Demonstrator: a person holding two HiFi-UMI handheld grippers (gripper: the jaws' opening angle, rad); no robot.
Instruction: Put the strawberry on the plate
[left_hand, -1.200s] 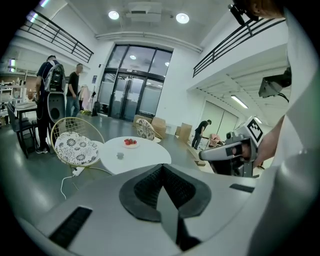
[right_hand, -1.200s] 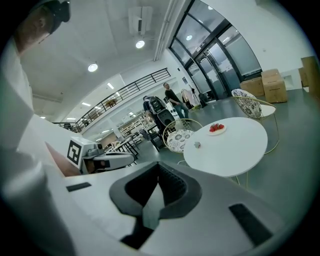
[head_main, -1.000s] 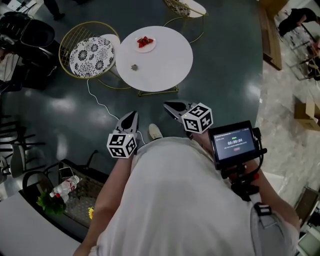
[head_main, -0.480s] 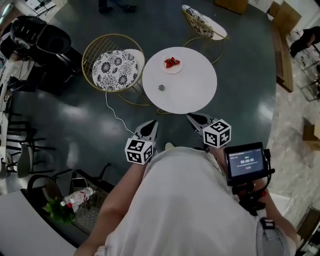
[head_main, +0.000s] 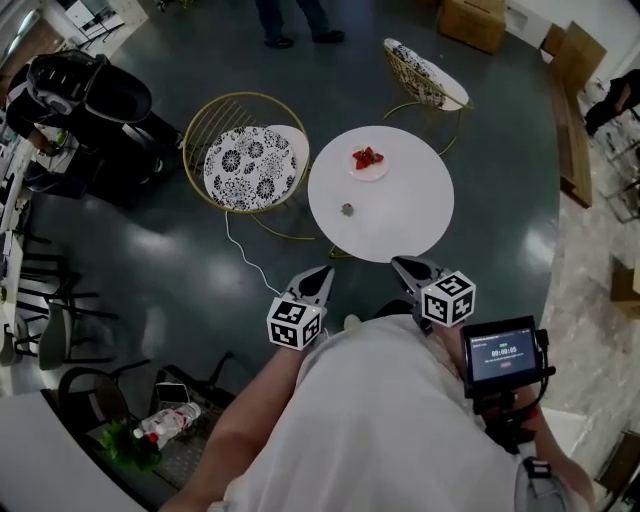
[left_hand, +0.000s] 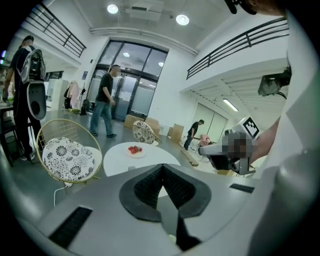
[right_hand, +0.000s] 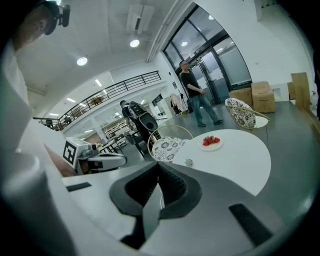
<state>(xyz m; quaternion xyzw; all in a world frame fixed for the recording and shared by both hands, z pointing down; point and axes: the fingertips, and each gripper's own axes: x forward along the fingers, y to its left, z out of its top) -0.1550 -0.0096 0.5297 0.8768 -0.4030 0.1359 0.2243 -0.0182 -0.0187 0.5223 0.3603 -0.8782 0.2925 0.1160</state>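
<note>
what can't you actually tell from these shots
- Small grey item on the white table: too small in the head view and right gripper view to identify.
- Strawberries on the plate: number unclear, too small in every view.
- Table's near edge: left gripper view, hidden behind the left gripper.
- Screen readout: head view, too small to read.

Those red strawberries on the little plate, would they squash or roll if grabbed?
If real fruit, the strawberries would probably bruise under a hard pinch; the pictures can't tell. They are rounded and clustered on the plate, so neighbours may roll when one is lifted.
</note>
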